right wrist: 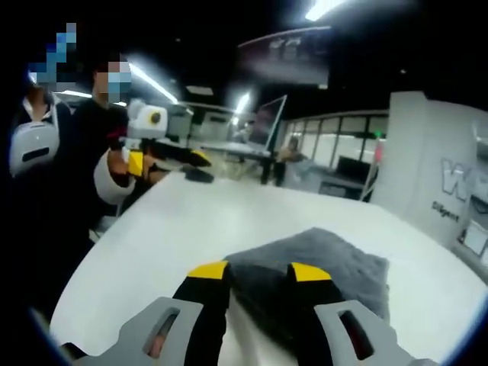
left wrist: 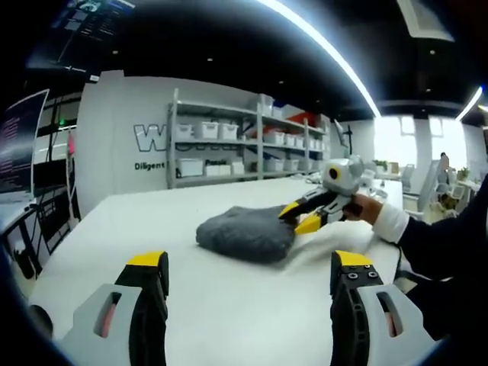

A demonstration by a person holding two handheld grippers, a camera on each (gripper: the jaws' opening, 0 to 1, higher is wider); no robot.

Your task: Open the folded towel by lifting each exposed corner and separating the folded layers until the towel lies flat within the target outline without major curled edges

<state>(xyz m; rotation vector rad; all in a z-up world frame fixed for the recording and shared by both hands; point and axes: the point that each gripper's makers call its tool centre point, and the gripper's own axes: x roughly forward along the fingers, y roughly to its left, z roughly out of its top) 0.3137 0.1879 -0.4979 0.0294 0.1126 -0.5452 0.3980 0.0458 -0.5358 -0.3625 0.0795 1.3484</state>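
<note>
The folded towel (left wrist: 245,232) is a thick grey bundle lying on the white table (left wrist: 229,305), roughly in the middle of the tabletop, with its layers stacked and its edges rounded. In the right gripper view the towel (right wrist: 320,267) sits just ahead of that camera, its near edge reaching down between the yellow-tipped jaws.

The right gripper (left wrist: 309,217) comes in from the right in the left gripper view and meets the towel at its right-hand edge. Its jaws stand slightly apart, one yellow tip above the other, at the towel's edge; whether they actually pinch fabric cannot be told from here. In its own view the right gripper (right wrist: 259,271) shows a moderate gap between the tips, with grey cloth lying in and beyond that gap (contact looks likely but is not certain). A hand (left wrist: 366,207) with a white cuff and dark sleeve holds it.

The left gripper (left wrist: 252,263) hangs back from the towel, above bare table, its jaws wide apart and holding nothing. In the right gripper view it (right wrist: 194,164) appears at upper left, held by a person in dark clothes, well apart from the towel.

Behind the table stand shelves (left wrist: 244,145) with white bins against a white wall, and a monitor (left wrist: 15,145) at the left.
</note>
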